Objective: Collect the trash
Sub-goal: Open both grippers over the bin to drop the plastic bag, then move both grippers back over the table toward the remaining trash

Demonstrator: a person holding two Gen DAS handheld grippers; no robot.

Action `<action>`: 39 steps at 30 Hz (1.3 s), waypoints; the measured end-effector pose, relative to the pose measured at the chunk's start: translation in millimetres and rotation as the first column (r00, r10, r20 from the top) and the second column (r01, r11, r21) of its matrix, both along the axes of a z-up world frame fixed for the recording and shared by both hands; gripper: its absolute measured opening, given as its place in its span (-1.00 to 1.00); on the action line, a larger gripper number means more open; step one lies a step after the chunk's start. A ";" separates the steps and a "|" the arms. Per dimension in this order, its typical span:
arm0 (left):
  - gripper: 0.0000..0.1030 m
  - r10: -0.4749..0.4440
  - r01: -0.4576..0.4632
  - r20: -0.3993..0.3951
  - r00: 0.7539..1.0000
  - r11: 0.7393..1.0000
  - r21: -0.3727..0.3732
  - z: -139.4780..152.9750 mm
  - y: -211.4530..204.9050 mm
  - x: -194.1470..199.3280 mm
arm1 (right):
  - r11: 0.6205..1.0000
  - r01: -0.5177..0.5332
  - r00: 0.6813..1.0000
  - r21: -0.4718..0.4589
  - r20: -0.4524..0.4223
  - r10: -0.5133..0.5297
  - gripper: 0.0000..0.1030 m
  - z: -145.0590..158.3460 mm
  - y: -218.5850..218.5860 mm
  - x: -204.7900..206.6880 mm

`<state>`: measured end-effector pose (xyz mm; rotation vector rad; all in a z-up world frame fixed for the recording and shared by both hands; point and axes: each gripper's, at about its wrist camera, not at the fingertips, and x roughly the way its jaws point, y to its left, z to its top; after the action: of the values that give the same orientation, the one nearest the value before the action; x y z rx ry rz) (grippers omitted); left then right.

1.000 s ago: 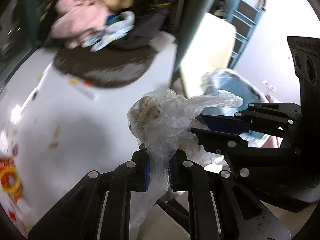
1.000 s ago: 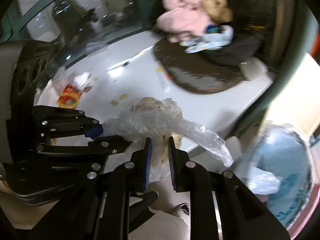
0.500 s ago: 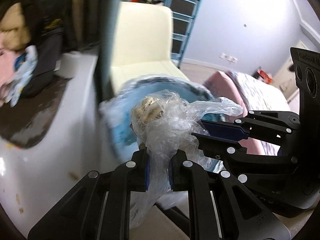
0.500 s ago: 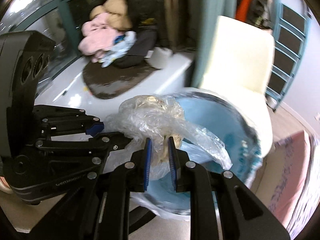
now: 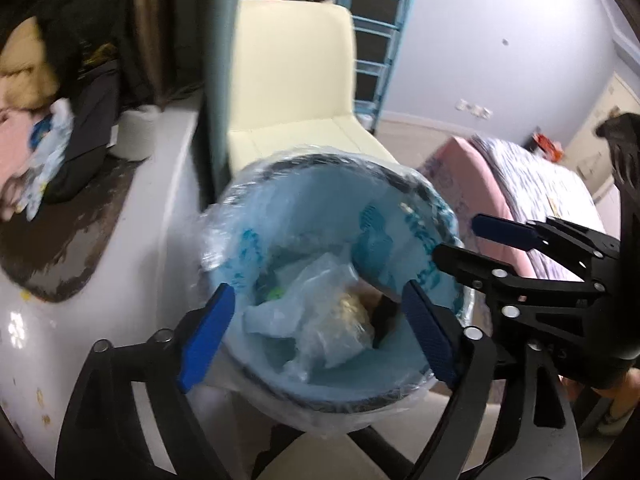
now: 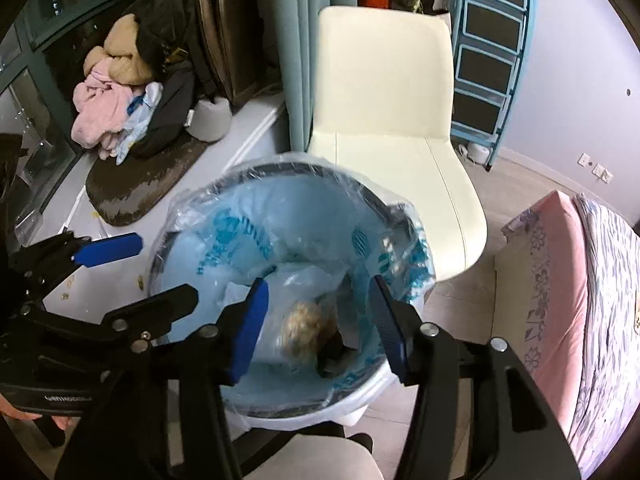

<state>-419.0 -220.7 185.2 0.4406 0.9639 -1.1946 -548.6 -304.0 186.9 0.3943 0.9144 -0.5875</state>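
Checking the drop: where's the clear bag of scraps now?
Both wrist views show the clear bag of scraps lying inside the lined bin, beside dark trash, below both opened grippers.

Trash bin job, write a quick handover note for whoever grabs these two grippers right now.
Left gripper: jaws have just been opening, nothing between them.
Right gripper: the same, open and empty, over the bin.
The crumpled clear plastic bag with beige scraps lies inside the round bin with the pale blue liner, beside the cream chair.
Done: that bag is binned.
Left: small scraps on the white ledge probably need collecting.
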 end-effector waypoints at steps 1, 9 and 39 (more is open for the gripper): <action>0.62 0.009 -0.009 -0.004 1.000 1.000 -0.001 -0.2 3.9 2.0 | 1.000 -0.011 1.000 -0.011 0.004 0.011 -0.01 1.4 3.0 1.8; 0.62 0.178 -0.179 -0.076 0.981 0.984 -0.015 -0.4 57.2 39.5 | 0.993 -0.112 0.993 -0.036 0.019 0.113 -0.01 5.3 31.8 27.8; 0.62 0.689 -0.687 -0.141 0.710 0.723 0.071 -33.3 367.6 101.4 | 0.746 -0.665 0.745 -0.004 -0.073 0.663 -0.01 -14.0 289.5 165.0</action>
<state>-317.7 146.9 151.9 -0.0343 1.1371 -0.5315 -383.7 -14.5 172.9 -0.0033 1.0330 0.0542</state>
